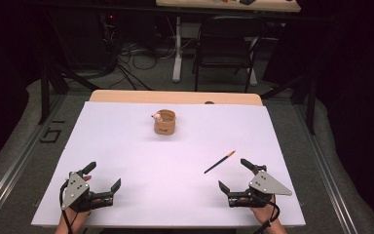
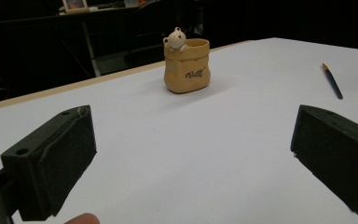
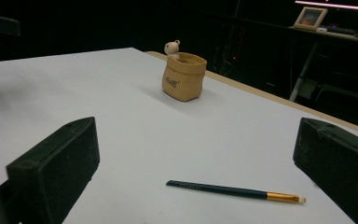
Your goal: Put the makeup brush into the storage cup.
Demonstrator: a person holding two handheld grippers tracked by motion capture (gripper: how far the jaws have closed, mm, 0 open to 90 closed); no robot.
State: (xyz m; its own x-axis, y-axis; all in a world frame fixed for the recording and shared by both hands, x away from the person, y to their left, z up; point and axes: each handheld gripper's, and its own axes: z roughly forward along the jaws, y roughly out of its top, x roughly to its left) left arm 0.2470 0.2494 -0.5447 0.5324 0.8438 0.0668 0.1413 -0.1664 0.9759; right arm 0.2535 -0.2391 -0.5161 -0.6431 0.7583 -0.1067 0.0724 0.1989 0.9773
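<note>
Nothing started yet: pencil (image 1: 219, 162) flat on the white sheet (image 1: 126, 146), just ahead of right gripper (image 1: 237, 174); sack-shaped pot (image 1: 165, 122) well beyond, probably its destination. Both grippers' jaws spread, empty; left gripper (image 1: 103, 174) idle.

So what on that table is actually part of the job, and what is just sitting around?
Looks part of the job:
- dark brush, lying flat, nearest the right tongs
- tan sack-shaped pot with a little bear on its rim
- left tongs, open like the right, holding nothing

Just lying about:
- chair beyond the table
- cables on the floor
- framed picture
</note>
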